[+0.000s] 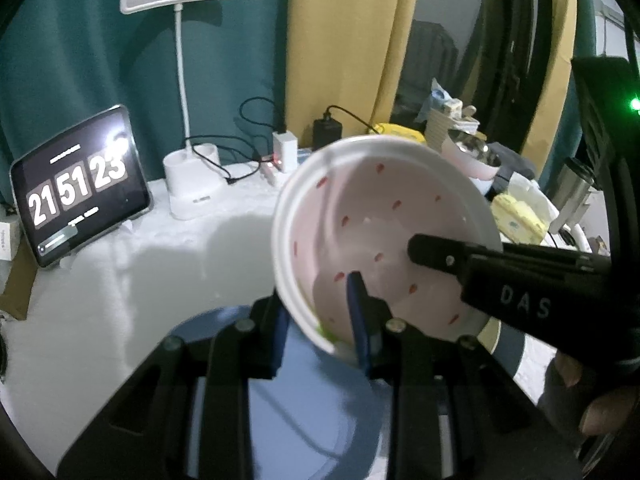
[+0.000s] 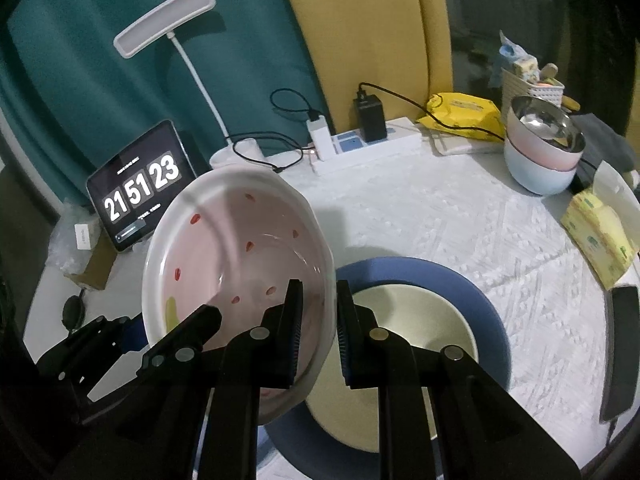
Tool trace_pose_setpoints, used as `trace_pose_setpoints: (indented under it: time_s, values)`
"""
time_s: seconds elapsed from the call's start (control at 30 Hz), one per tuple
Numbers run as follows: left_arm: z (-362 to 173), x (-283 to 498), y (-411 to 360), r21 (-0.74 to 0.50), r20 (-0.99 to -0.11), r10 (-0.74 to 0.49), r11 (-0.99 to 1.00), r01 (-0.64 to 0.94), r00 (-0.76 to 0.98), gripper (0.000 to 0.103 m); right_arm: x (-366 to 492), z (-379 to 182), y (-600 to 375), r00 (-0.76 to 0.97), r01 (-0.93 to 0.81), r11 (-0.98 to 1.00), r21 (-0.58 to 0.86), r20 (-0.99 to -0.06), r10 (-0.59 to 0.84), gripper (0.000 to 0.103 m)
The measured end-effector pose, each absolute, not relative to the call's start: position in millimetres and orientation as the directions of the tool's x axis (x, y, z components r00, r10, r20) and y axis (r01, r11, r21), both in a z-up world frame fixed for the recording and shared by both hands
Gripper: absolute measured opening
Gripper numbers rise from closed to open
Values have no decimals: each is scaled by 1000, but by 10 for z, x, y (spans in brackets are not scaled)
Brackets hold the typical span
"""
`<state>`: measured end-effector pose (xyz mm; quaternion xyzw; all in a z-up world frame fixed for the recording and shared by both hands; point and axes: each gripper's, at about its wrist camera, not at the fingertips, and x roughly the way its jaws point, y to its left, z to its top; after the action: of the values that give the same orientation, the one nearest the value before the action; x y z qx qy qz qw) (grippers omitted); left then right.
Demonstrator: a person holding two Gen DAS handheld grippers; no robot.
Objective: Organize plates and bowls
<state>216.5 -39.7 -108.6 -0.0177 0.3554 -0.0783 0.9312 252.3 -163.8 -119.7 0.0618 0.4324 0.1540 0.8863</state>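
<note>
A white bowl with a pink inside and red specks is held tilted in the air above a blue plate. A cream plate lies on the blue one. My left gripper is shut on the bowl's near rim. My right gripper straddles the bowl's right rim, one finger inside, one outside, pads close to the wall. It shows in the left wrist view reaching into the bowl.
Stacked bowls, steel on pink on pale blue, stand at the back right. A tablet clock, a desk lamp, a power strip, tissue packs and a phone ring the white tablecloth.
</note>
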Motion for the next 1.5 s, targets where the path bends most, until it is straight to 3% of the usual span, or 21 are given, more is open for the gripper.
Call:
trace_pose_setpoints:
  time_s: [1.3,1.5]
  values:
    - [-1472,2224,-1059,-16,-729,-163,975,222,664,28,2455,-1662,-2266,531,-146,959,243,-799,283,18]
    - [-1555,2248,-1082,-10,-749,-153,976,219,645,31,2414,-1654,-2200,548,-156,971,179,-803,236,21]
